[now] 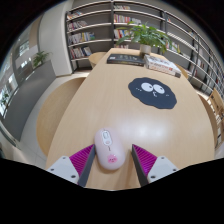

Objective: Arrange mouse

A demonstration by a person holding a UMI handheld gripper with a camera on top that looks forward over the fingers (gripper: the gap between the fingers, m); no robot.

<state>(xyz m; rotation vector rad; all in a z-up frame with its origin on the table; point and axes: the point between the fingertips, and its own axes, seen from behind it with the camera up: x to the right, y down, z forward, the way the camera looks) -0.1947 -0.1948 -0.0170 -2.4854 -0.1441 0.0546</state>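
Mouse point(108, 143), white, rests on wooden table point(90, 105) between fingers of gripper point(113, 158), gaps both sides; jaws spread, nothing grasped. Black mouse pad point(153, 92) beyond.

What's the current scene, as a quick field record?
target: white mouse on the wooden table
gripper: fingers open, mouse stands between them, gaps at both sides
mat: black mouse pad with cartoon eyes, beyond the mouse
far end: potted plant, books
background: bookshelves
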